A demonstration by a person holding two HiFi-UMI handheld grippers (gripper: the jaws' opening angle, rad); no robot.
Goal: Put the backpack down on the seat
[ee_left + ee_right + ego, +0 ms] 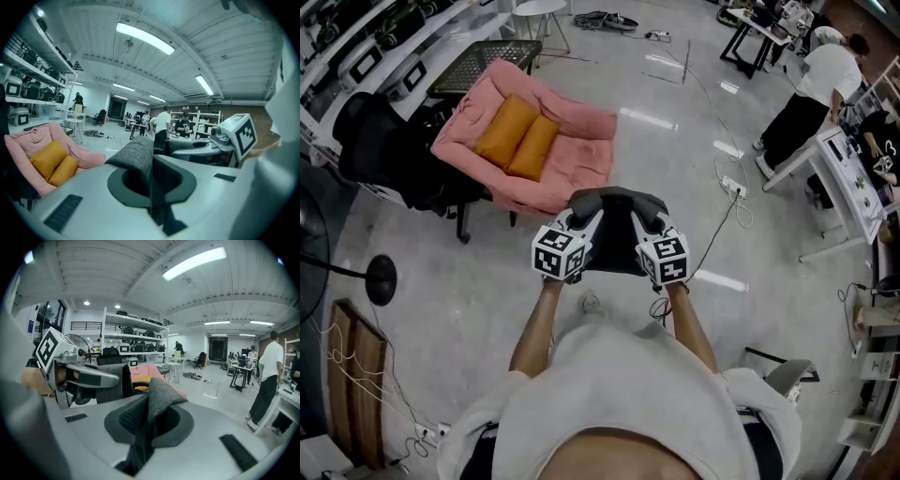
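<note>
A dark grey backpack [616, 234] hangs in the air between my two grippers, in front of the person's chest. My left gripper [589, 225] is shut on a grey padded strap [136, 157] of the backpack. My right gripper [641, 225] is shut on the other grey strap [157, 404]. The seat is a pink cushioned chair [572, 155] with two orange cushions [517, 137], standing on the floor ahead and to the left, well apart from the backpack. It also shows as the pink chair [33, 140] at the left of the left gripper view.
A black office chair [384, 150] stands left of the pink seat. Shelving with equipment [366, 47] runs along the left. A cable and power strip [731, 187] lie on the floor to the right. People work at tables [825, 169] at the far right.
</note>
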